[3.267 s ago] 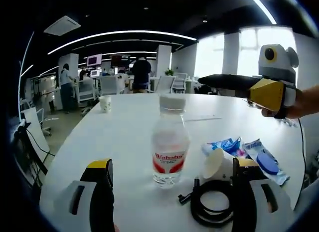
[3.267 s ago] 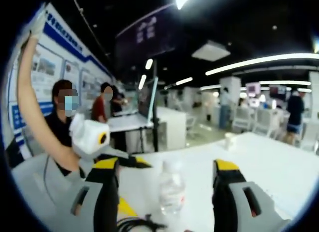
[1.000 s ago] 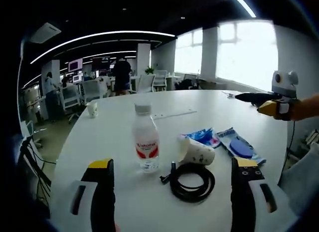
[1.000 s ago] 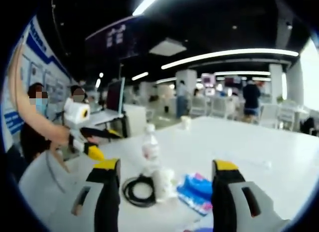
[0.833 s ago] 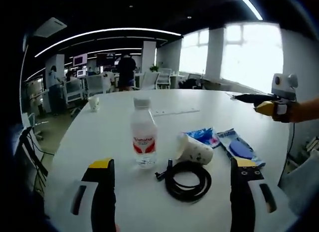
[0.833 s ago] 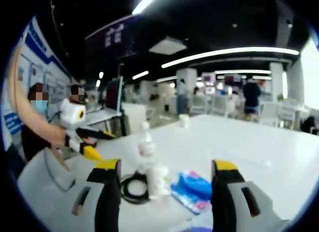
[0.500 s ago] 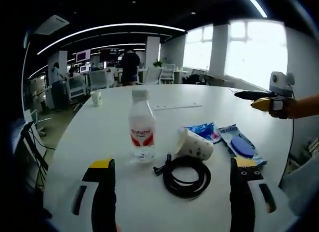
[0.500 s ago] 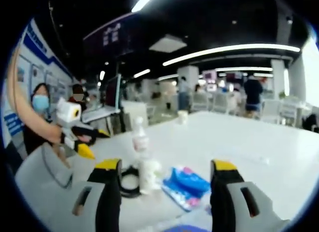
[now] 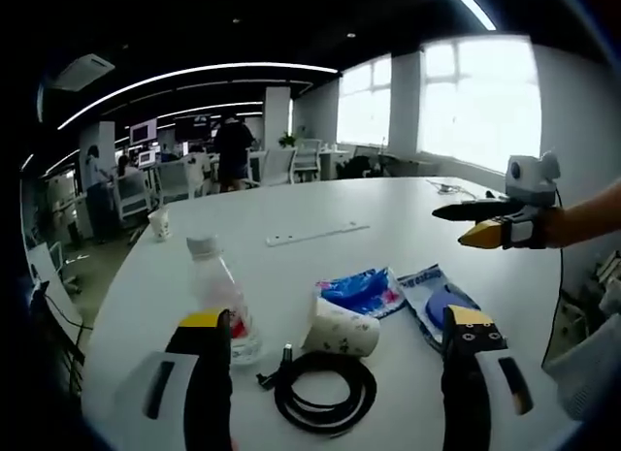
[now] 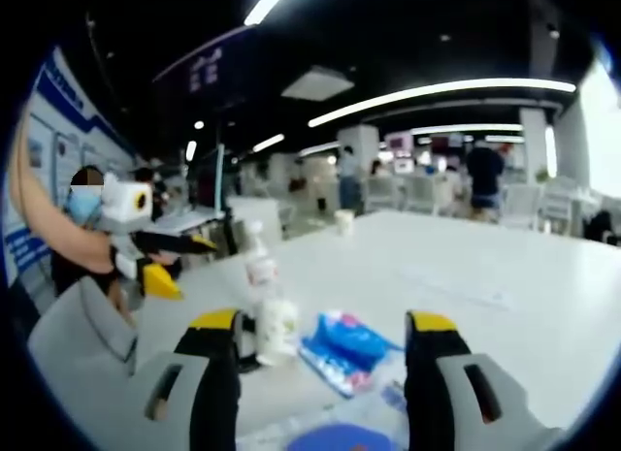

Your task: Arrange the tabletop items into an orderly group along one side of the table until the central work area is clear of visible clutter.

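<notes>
In the left gripper view, the left gripper (image 9: 330,373) has its fingers apart over the white counter (image 9: 291,213), gripping nothing. A water bottle (image 9: 221,298) stands at lower left, partly hidden behind the left finger. Right of it a black cable coil (image 9: 325,393) lies flat; a paper cup (image 9: 340,327) lies on its side, mouth pointing left. A blue packet (image 9: 364,290) follows. The right gripper (image 10: 320,373), fingers apart and empty, shows those things blurred.

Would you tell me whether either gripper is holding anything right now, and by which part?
Nothing is held. The left gripper and the right gripper both have their jaws open and empty.
</notes>
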